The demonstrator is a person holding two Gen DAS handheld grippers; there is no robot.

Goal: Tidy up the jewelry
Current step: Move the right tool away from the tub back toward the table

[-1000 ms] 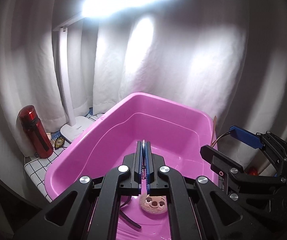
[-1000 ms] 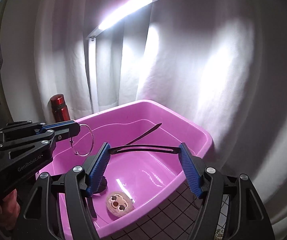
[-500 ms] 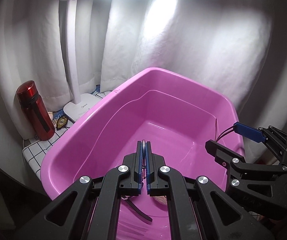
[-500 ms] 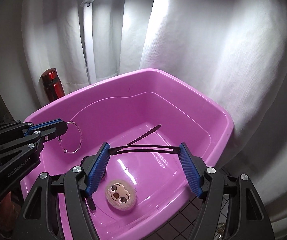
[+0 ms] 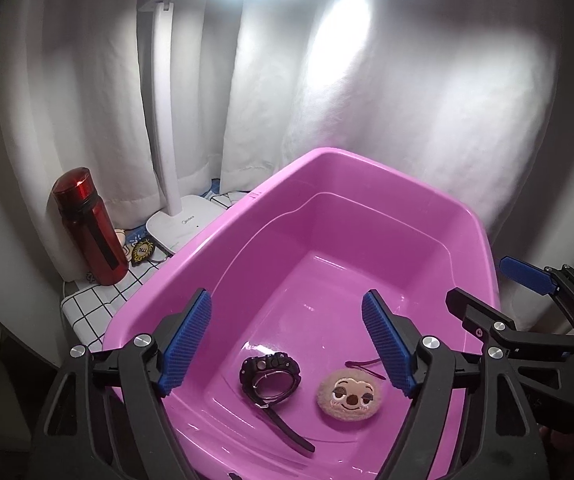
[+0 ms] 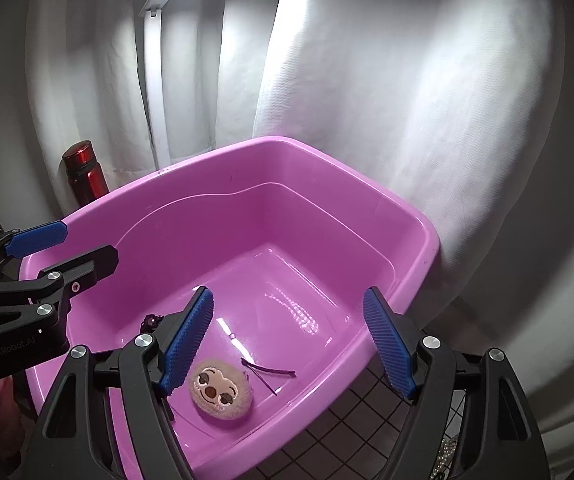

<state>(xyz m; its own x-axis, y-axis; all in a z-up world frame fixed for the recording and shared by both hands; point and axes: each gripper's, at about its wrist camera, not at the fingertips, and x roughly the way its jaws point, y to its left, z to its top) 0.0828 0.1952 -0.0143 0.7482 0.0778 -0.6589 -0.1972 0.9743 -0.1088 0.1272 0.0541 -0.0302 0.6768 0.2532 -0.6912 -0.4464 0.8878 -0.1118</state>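
Both grippers are opening up over the pink tub right now: the left gripper (image 5: 287, 344) has its ribbed blue pads spread wide with nothing pinched between them, and the right gripper (image 6: 289, 342) is the same, jaws parting and gripping nothing. Jewelry-wise, everything sits on the floor of the pink plastic tub (image 5: 387, 184): a chunky black watch (image 5: 270, 376) with a thin metal ring lying on it and its strap trailing toward the near wall, a round fuzzy sloth-face patch (image 5: 347, 396) with an embroidered sleepy grin just beside it, and a skinny dark hairpin (image 6: 265, 372) right next to the patch. The tub is glossy and smooth, rounded rectangle shape, with a stepped ledge partway down its walls. From the right wrist view you can read "GenRobot.AI" on the black body of the left gripper. Further out, a white desk lamp (image 5: 183, 220) has some small grey lettering on its base that I can't properly read, a shiny red bottle (image 5: 87, 228) with a black stripe stands beside it, and a little gold-and-black badge charm (image 5: 143, 250) lies between them on the white grid-pattern cloth (image 5: 99, 300). White crinkly curtain (image 5: 427, 100) behind it all.
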